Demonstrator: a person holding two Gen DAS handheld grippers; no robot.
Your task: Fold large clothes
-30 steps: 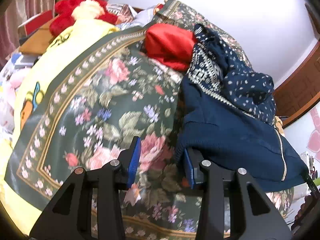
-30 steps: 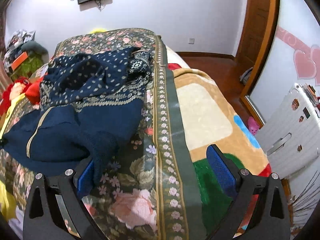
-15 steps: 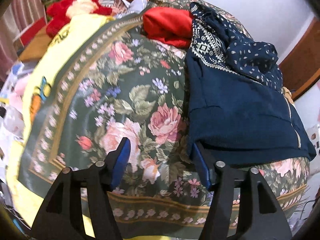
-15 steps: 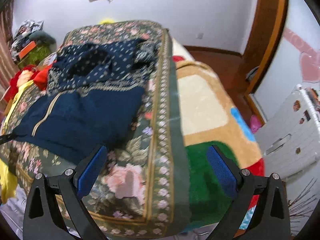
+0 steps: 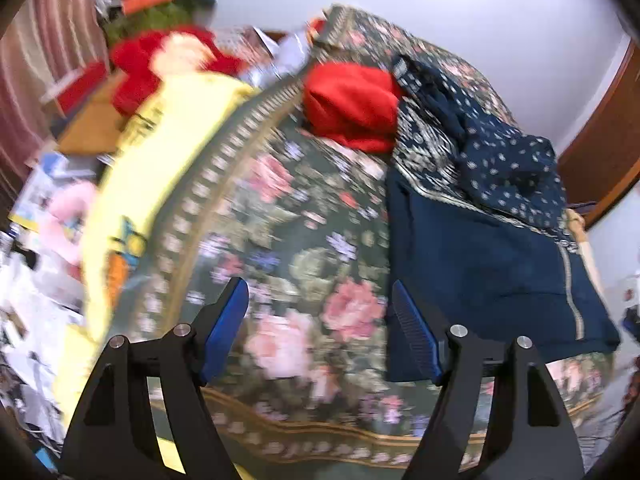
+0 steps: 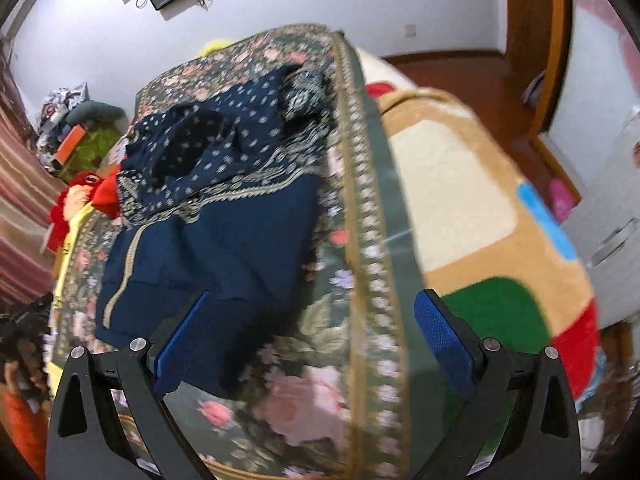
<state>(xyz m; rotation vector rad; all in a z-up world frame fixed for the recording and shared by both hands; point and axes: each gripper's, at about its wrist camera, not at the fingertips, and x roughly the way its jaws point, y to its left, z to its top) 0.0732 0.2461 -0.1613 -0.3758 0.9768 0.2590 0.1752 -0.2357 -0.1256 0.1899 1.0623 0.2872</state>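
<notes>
A dark navy garment with a gold zip line lies folded on the floral blanket, and its patterned, dotted upper part is bunched toward the wall. In the left wrist view my left gripper hovers above the blanket beside the garment's left edge. Its jaws are opening, with nothing held between them. In the right wrist view the same navy garment lies ahead and to the left. My right gripper stands wide open above the garment's near corner and the blanket border, and its pads press on nothing.
A red folded garment lies beyond the navy one. A yellow blanket and a red plush toy sit at the bed's left. A beige and green cartoon blanket covers the right side. A white cabinet and a wooden door frame stand to the right.
My left gripper's jaws spread wider and came off the navy garment's edge as it rose. The right gripper drew back, and the bunched navy cloth near its left finger now lies flat.
</notes>
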